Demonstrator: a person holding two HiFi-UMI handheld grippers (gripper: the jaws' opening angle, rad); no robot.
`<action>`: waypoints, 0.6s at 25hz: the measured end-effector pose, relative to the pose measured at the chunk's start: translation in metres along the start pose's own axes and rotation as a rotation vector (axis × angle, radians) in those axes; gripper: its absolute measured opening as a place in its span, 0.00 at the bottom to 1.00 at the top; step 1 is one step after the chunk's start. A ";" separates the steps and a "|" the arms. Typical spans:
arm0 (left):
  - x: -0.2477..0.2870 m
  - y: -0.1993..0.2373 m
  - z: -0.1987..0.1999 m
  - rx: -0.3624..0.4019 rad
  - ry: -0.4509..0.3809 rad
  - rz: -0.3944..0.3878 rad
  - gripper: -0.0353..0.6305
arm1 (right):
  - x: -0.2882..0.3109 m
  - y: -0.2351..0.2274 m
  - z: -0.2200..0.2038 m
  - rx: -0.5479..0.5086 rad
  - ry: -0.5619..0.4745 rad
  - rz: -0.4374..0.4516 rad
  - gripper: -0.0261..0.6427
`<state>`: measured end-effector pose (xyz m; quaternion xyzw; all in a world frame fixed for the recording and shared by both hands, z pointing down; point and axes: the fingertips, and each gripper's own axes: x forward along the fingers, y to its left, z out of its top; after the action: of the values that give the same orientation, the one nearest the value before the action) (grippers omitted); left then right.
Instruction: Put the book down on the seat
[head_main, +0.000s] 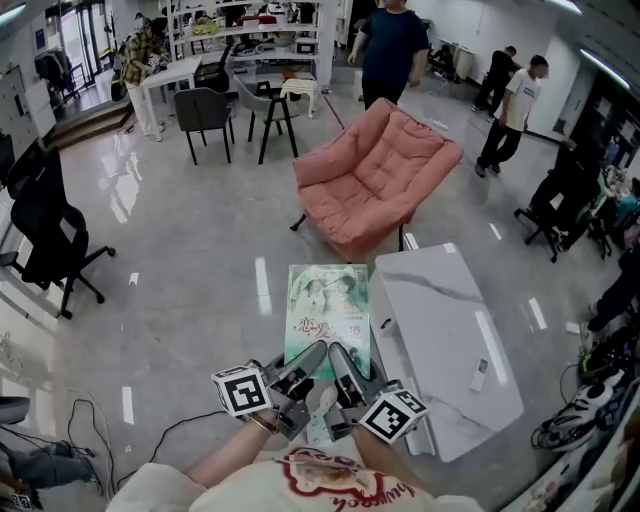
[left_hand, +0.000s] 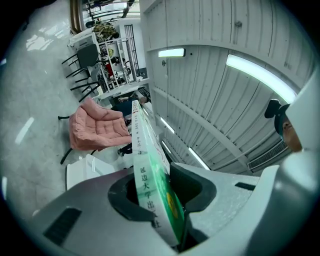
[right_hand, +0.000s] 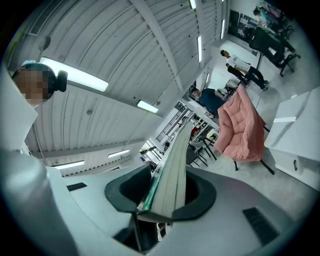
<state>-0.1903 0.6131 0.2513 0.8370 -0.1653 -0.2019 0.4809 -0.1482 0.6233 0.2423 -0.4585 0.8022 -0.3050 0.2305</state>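
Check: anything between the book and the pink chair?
Only bare floor between book and pink chair in the head view; the white table stands aside.

Head view looks down — gripper views (close) level; all share armchair (head_main: 380, 172).

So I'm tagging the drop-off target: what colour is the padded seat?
Salmon pink all over. The seat shows best in the head view.

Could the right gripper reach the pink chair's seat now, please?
Probably, after stepping closer: only floor lies between the right gripper, shut on the book, and the pink chair; the white table sits aside.
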 end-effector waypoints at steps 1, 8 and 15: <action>0.003 0.003 0.004 0.001 0.001 -0.003 0.20 | 0.004 -0.003 0.002 -0.004 -0.003 0.000 0.23; 0.036 0.041 0.036 0.015 -0.011 0.012 0.20 | 0.051 -0.039 0.015 -0.007 0.006 0.020 0.23; 0.100 0.083 0.087 0.032 -0.025 0.008 0.20 | 0.115 -0.092 0.056 -0.020 0.005 0.032 0.23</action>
<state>-0.1536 0.4615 0.2662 0.8414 -0.1780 -0.2075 0.4661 -0.1117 0.4708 0.2568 -0.4471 0.8131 -0.2942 0.2289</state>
